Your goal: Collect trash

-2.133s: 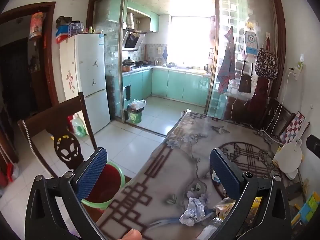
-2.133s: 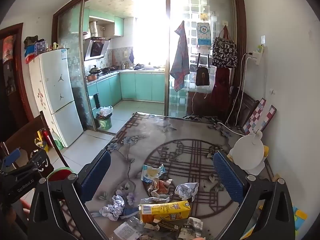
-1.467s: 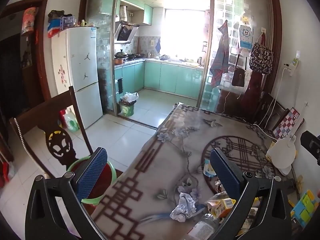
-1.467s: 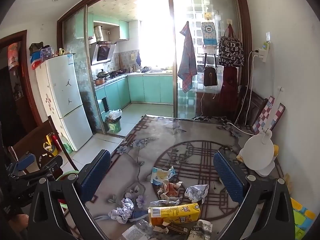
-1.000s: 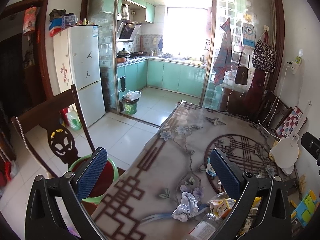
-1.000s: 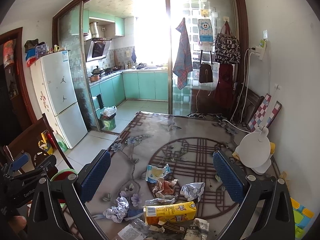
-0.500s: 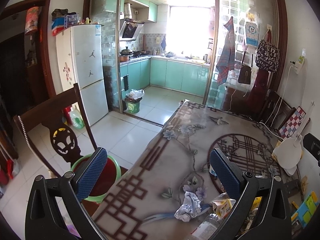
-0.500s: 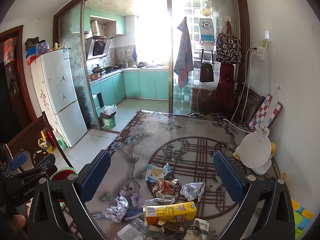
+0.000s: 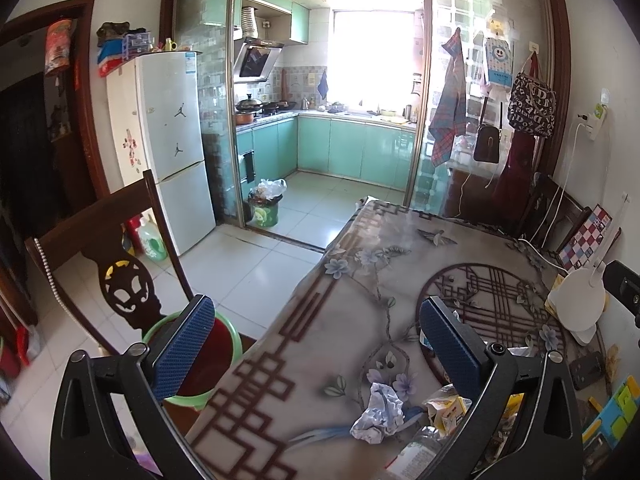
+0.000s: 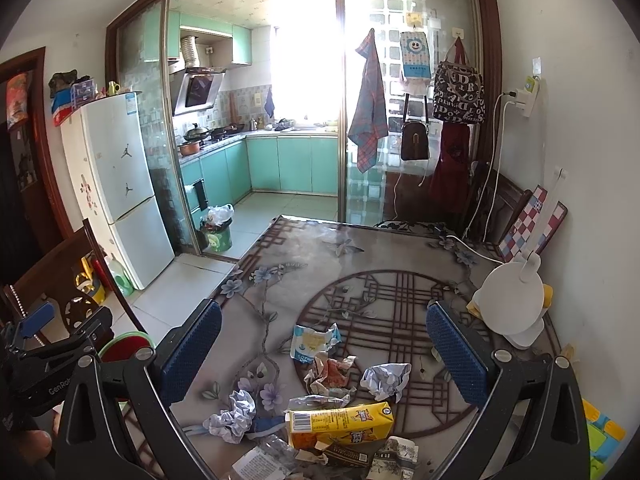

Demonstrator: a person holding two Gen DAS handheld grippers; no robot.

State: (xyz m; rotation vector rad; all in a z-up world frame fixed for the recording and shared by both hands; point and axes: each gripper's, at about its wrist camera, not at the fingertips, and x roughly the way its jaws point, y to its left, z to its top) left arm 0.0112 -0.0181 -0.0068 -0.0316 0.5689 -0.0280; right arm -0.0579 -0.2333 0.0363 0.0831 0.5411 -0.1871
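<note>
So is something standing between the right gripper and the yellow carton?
Nothing visible does. The right gripper is open above the table, and the carton lies just below it, with only loose wrappers beside it.

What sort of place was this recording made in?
Most likely the dining area of a lived-in home: a patterned dining table strewn with wrappers and a yellow drink carton, a white fridge, and a teal-cabinet kitchen behind sliding glass doors.
</note>
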